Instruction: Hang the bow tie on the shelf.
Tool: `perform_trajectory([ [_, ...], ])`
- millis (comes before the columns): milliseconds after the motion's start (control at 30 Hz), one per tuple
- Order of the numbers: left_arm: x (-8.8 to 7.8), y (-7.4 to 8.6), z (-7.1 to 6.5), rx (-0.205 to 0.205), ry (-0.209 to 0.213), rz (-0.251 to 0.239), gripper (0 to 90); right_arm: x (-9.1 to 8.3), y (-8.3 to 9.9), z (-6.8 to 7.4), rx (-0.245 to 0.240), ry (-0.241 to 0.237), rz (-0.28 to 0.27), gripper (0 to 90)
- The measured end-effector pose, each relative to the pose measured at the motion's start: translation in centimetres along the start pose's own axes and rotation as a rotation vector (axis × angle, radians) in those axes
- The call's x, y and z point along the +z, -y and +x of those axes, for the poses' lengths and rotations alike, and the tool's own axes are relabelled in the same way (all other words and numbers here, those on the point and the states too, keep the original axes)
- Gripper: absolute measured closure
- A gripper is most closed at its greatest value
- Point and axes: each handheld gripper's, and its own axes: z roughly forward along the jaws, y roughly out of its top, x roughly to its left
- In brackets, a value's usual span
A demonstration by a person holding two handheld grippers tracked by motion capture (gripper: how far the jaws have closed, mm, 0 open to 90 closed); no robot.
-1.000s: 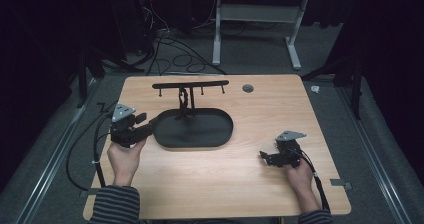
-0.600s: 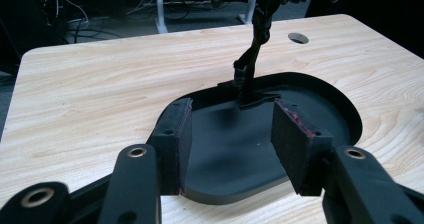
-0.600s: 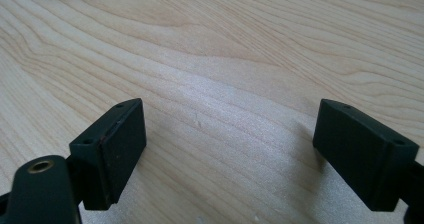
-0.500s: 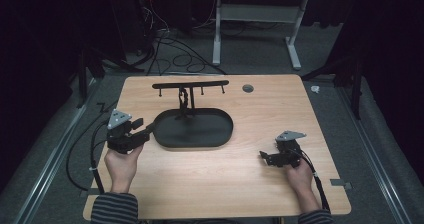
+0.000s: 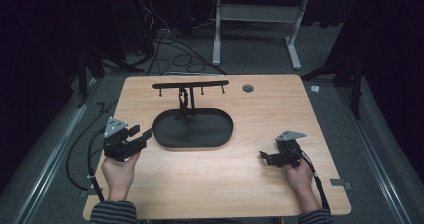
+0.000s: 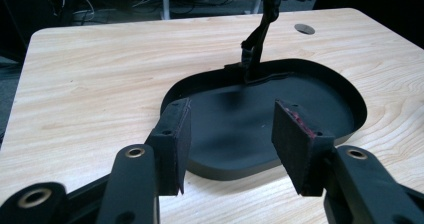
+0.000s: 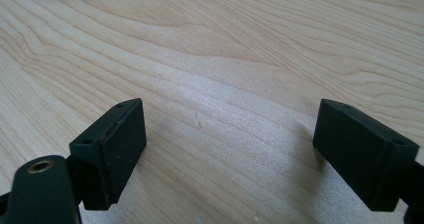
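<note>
Light wood-grain rectangular table (image 5: 220, 184): the largest item, carrying everything noted here.

Black oval shallow tray (image 5: 193, 129): sits a little toward 11 o'clock of table centre, long axis running 9 to 3. A thin black upright post (image 5: 185, 100) rises from its 12 o'clock rim and carries a narrow black crossbar (image 5: 190, 84) with short pegs hanging below it.

My left gripper (image 5: 145, 134): at the tray's 9 o'clock end, tips just beside the rim, apart from it as far as I can tell. In the left gripper view my fingers (image 6: 172, 134) stand moderately spread with nothing between them; the tray lies ahead at 12 o'clock, seen through the gap.

My right gripper (image 5: 263, 156): toward 4 o'clock of the tray, well apart from it, tips pointing to 9 o'clock. Right gripper view: jaws spread wide, holding nothing, bare wood under them.

Small grey round grommet (image 5: 247, 88): set in the tabletop at 1 o'clock of the tray, near the far edge.
</note>
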Motion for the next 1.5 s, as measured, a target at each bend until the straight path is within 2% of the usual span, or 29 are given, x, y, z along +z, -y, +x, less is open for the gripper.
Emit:
perform_trajectory([
  [600, -0.4, 2.2, 0.1, -0.045, 0.002, 0.014, 50.4, 0.0, 0.0, 0.0, 0.001, 0.000, 0.000, 14.5],
  [767, -0.3, 2.8, -0.4, -0.030, 0.005, 0.034, 50.3, 0.0, 0.0, 0.0, 0.001, 0.000, 0.000, 14.4],
  [1500, 0.7, 4.4, -1.3, -0.037, 0.022, 0.065, 49.8, 0.0, 0.0, 0.0, 0.001, 0.000, 0.000, 14.4],
])
